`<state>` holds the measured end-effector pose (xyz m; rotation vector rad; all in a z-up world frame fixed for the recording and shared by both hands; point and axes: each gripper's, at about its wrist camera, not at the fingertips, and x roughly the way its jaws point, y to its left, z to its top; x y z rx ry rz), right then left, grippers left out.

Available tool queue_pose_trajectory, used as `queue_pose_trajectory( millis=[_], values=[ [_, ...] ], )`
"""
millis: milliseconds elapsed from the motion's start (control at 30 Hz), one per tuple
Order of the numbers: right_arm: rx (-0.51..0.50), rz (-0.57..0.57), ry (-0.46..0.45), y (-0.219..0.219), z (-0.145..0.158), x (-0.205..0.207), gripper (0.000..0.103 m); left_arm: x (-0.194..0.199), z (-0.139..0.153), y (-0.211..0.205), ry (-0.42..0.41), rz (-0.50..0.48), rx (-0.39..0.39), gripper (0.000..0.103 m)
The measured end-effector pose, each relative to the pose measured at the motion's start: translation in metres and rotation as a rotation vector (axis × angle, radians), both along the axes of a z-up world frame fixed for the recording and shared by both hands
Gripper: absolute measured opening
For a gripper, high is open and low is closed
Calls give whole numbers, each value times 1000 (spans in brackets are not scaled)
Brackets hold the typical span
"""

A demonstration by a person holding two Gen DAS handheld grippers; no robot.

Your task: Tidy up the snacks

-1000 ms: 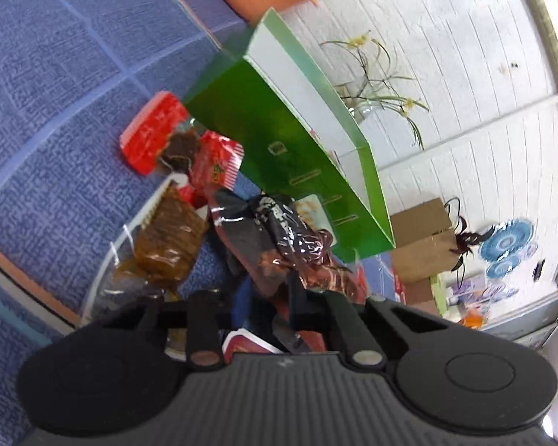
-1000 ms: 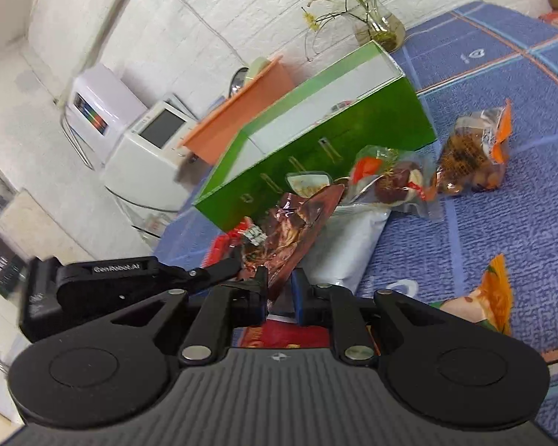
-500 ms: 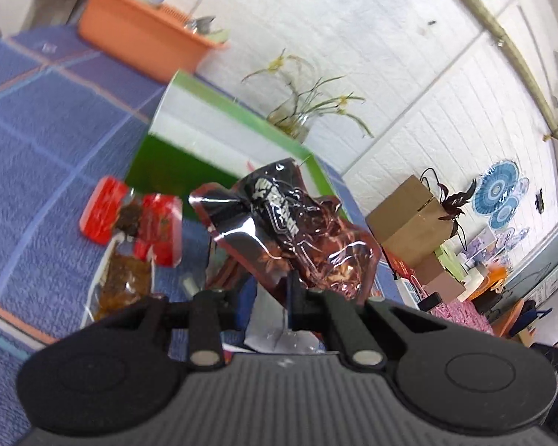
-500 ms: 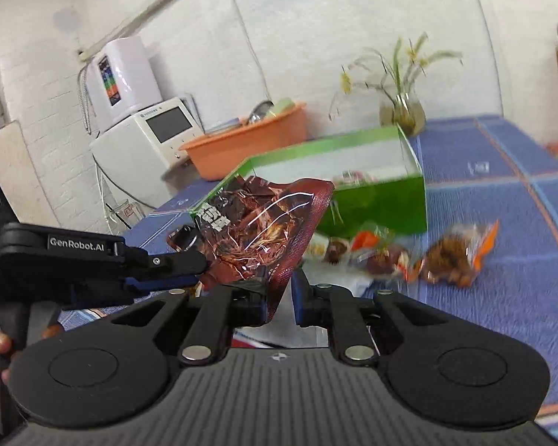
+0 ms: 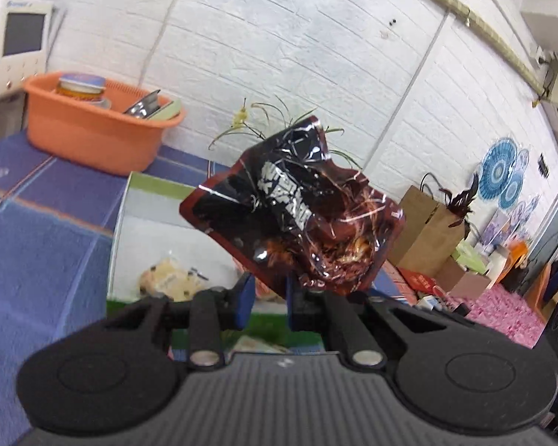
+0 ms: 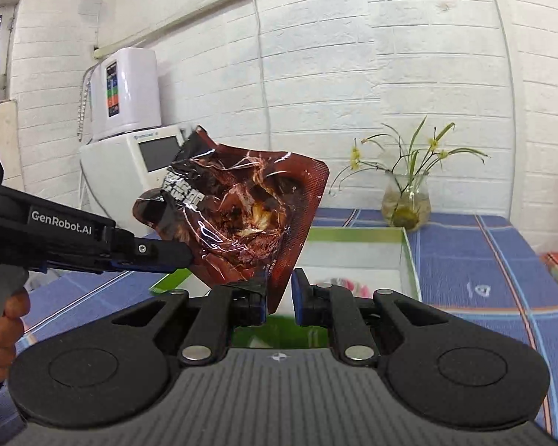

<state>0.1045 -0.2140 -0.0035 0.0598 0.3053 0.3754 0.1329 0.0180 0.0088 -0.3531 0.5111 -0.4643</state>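
Note:
A dark red and black snack pouch [image 5: 297, 215] hangs in the air over the open green box [image 5: 130, 193]. My left gripper [image 5: 268, 297] holds the pouch's lower edge; in the right wrist view the left gripper [image 6: 182, 256] pinches the pouch [image 6: 238, 215] from the left. My right gripper [image 6: 279, 301] has its jaws a little apart, with the pouch's bottom corner between them, against the left pad. The box [image 6: 405, 245] has a white inside and holds a pale bagged snack [image 5: 171, 278].
An orange basin [image 5: 93, 130] with jars stands behind the box on the blue cloth table [image 5: 26, 245]. A glass vase with flowers [image 6: 405, 200] stands at the wall. White appliances [image 6: 130, 156] are at the left. Paper bags and boxes [image 5: 427, 238] lie to the right.
Both grippers have lifted the pouch from the snack pile on the table up over the open box. The views have tilted up toward the wall.

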Motion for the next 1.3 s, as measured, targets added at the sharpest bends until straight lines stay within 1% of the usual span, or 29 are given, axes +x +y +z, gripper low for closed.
queue_pose_trajectory(
  millis=[33,67,133,233,267,333,400,433,500,600,633,667,700,800,833,867,900,967,1033,1100,1200,1233,1300],
  values=[
    [-1,-3,3,0,0,9,21,11,0,-1,19,-2,-8,0],
    [0,2,13,0,0,17,15,21,-1,-2,37,-23,-15,0],
    [10,3,36,1,-4,33,13,41,-6,-8,68,-39,-10,0],
    [18,12,87,6,-14,54,13,66,-20,-22,106,-45,44,0],
    [27,9,104,7,-18,61,13,73,-26,-25,120,-35,60,0],
    [46,-7,139,6,-24,73,15,84,-36,-25,158,-26,69,0],
    [73,-25,180,3,-29,82,21,90,-43,-17,196,-8,54,0],
    [96,-36,191,0,-30,82,24,91,-43,-12,197,3,52,0],
    [112,-30,190,-5,-30,77,27,87,-42,-2,179,24,67,0],
    [110,-14,179,-12,-26,63,31,69,-34,9,130,40,100,4],
    [109,-7,171,-14,-24,56,33,60,-31,12,113,41,108,13],
    [108,-2,163,-16,-23,48,35,49,-28,15,96,41,122,44],
    [107,6,155,-18,-22,38,37,35,-26,17,66,42,133,52],
    [97,37,127,-21,-19,3,56,-12,-22,19,-21,-7,189,51],
    [95,41,117,-22,-19,-10,71,-30,-22,19,-46,-16,203,51],
    [94,44,109,-22,-19,-24,81,-46,-23,20,-66,-30,201,54],
    [92,46,100,-22,-20,-38,84,-60,-25,21,-68,-46,193,55],
    [95,57,85,-24,-24,-63,85,-85,-31,21,-40,-90,155,56],
    [111,64,106,-25,-28,-82,87,-103,-38,16,2,-137,122,56],
    [160,65,150,-27,-33,-95,87,-116,-44,8,31,-204,107,56],
    [250,65,242,-31,-44,-109,87,-131,-54,-10,67,-312,132,56],
    [281,68,277,-32,-48,-113,87,-133,-58,-14,91,-332,139,56],
    [335,57,352,-35,-57,-118,88,-132,-66,-19,137,-327,160,56]
  ],
)
